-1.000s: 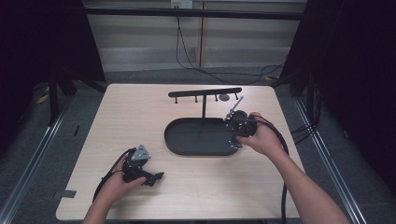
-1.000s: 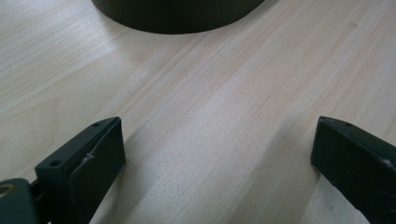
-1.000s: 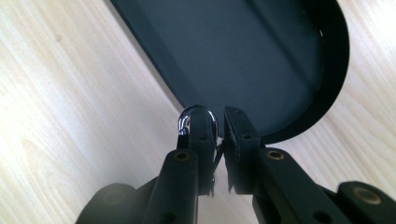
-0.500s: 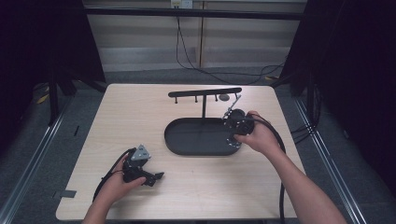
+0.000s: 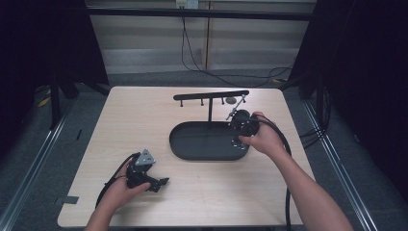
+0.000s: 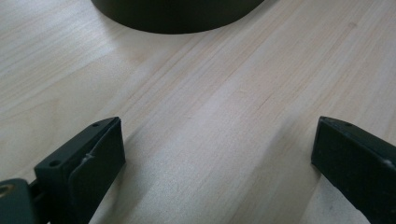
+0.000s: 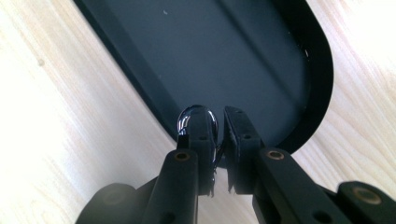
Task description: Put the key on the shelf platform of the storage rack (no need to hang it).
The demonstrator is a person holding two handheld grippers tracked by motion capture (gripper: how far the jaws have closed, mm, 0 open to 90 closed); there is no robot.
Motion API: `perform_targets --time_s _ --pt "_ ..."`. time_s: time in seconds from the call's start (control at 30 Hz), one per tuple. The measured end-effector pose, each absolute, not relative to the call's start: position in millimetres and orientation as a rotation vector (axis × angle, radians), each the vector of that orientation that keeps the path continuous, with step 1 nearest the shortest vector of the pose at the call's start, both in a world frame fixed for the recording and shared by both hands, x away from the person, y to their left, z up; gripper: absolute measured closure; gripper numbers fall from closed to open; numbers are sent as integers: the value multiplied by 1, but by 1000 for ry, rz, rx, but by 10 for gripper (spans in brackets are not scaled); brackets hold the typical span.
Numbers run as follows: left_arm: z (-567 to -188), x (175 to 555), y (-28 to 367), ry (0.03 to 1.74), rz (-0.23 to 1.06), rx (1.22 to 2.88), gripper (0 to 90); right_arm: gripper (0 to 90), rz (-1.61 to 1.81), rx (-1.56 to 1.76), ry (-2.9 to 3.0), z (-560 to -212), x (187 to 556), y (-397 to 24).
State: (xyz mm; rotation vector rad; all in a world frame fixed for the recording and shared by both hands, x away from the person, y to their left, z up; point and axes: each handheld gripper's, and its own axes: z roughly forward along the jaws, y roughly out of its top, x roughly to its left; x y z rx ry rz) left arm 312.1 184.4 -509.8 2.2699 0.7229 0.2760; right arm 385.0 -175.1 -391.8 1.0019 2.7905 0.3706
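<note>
Two grippers work over a pale wooden table (image 5: 144, 120). Centre right lies a black oval tray (image 5: 192, 144), from whose far rim rises a T-shaped black rack (image 5: 210, 96). Right gripper (image 7: 215, 135), at the tray's right end, is clenched on a small shiny rounded object (image 7: 187, 116), its kind unclear, held over the tray's edge. Left gripper (image 5: 161, 183), near left and well apart from the tray, rests released, jaws wide over bare wood.
</note>
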Motion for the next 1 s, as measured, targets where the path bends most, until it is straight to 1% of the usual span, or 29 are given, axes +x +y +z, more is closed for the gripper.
perform_targets --time_s 1.0 --pt "-510 312 184 722 271 2270 22 824 429 1050 2709 -411 403 -165"
